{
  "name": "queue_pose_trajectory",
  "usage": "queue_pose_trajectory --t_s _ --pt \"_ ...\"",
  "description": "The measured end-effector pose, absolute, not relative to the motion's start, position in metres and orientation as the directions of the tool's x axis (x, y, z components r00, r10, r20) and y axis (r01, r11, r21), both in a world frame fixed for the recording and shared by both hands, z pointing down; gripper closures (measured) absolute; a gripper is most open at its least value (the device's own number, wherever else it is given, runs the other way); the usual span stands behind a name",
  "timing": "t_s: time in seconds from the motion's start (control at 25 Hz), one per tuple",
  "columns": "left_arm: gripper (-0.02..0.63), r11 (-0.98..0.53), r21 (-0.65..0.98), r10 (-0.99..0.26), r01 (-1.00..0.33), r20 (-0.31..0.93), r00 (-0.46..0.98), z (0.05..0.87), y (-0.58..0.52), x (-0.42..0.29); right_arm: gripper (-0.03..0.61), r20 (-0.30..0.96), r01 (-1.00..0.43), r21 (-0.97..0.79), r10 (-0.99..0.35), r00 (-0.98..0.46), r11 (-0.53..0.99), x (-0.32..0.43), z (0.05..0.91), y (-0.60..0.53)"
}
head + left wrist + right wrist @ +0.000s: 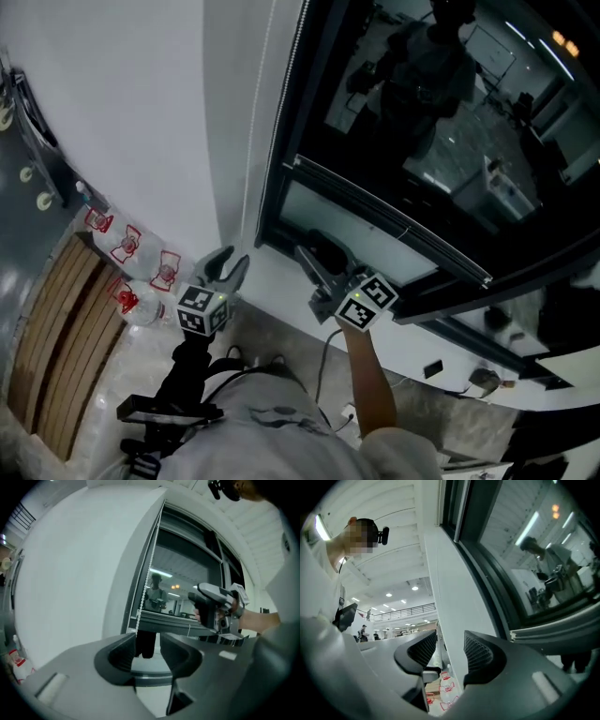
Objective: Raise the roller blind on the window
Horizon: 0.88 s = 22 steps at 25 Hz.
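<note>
A white bead chain (255, 141) hangs down the left edge of the dark window (441, 112). A grey horizontal rail (394, 223) crosses the window low down. In the left gripper view the chain (146, 592) drops to the inner edge of the left jaw; I cannot tell whether it touches. My left gripper (228, 262) (147, 651) is open, its jaws pointing up at the chain's lower end. My right gripper (314, 251) (450, 651) is open with nothing between its jaws, held by the window's lower left corner. It also shows in the left gripper view (215, 606).
Several water bottles with red labels (131, 248) (447, 686) stand on the floor by the white wall, next to wooden slats (66, 319). A white sill (281, 277) runs under the window. A person's arm (370, 375) holds the right gripper.
</note>
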<state>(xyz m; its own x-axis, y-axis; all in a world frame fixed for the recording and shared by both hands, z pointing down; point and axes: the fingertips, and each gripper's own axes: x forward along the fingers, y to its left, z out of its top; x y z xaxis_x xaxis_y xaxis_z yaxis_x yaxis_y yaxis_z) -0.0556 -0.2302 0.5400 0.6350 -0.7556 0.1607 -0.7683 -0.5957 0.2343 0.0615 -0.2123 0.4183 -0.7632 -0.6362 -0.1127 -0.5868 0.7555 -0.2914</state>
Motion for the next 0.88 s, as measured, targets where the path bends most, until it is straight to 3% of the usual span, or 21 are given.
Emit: queue_pose_trajectory --t_s 0.16,0.36,0.52,0.88 --pt "0.47 -0.586 0.239 -0.749 -0.774 0.203 0.63 0.562 -0.21 -0.075 0.428 -0.119 -0.681 -0.371 -0.76 -0.639 0.631 0.083 0.443 -0.177" --pt "0.61 -0.674 0.255 -0.666 -0.694 0.196 0.719 0.574 -0.173 -0.06 0.505 -0.112 -0.778 -0.43 -0.882 -0.459 0.459 0.109 0.47 -0.132" --pt "0.615 -0.741 0.225 -0.603 -0.632 0.19 0.775 0.573 -0.137 -0.031 0.575 -0.108 -0.829 -0.422 -0.928 -0.356 0.367 0.123 0.477 -0.094" --pt "0.615 -0.803 0.182 -0.549 -0.568 0.148 0.823 0.563 -0.034 0.003 0.577 -0.011 -0.918 -0.316 -0.969 -0.247 0.238 0.124 0.499 0.011"
